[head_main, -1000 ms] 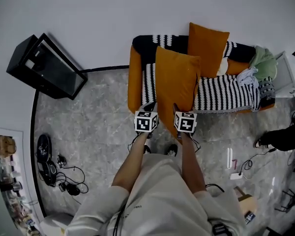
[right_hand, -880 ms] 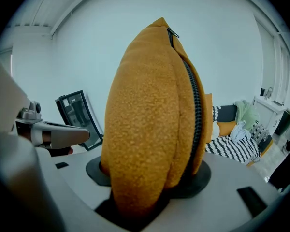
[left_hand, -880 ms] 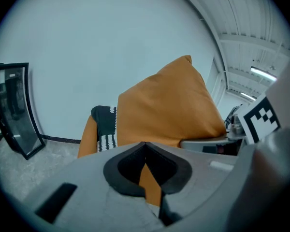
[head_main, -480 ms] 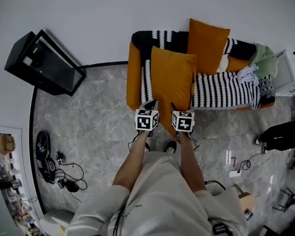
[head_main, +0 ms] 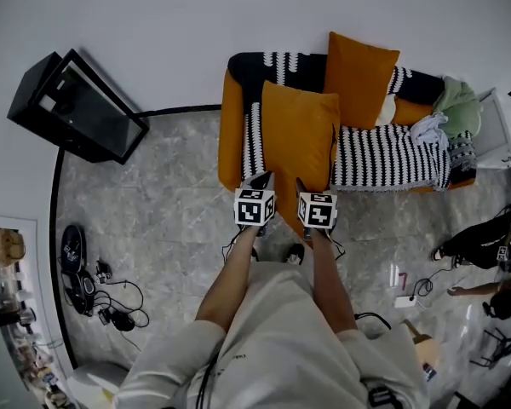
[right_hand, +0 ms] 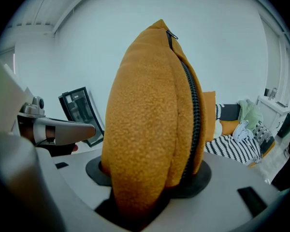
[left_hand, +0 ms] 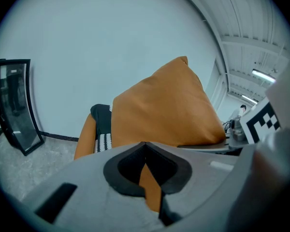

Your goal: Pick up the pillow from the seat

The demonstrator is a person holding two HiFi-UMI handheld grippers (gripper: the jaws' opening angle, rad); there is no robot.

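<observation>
An orange pillow [head_main: 300,147] hangs upright in front of the orange sofa [head_main: 232,135], lifted off the striped seat. My left gripper [head_main: 259,182] is shut on its lower left edge, and my right gripper [head_main: 303,187] is shut on its lower right. A thin fold of the pillow [left_hand: 164,110] sits pinched in the left gripper [left_hand: 149,180] in the left gripper view. In the right gripper view the pillow [right_hand: 150,115], zip side showing, bulges thick through the right gripper [right_hand: 146,178]. A second orange pillow [head_main: 359,75] leans on the sofa back.
A black-and-white striped blanket [head_main: 392,160] covers the sofa, with a heap of clothes [head_main: 447,113] at its right end. A black glass-fronted cabinet [head_main: 77,109] stands at the left. Cables and shoes [head_main: 89,292] lie on the floor. A person [head_main: 485,245] is at the right edge.
The pillow and both grippers shifted slightly left and up a second ago and have since held still. A person at the right edge has moved further into view.
</observation>
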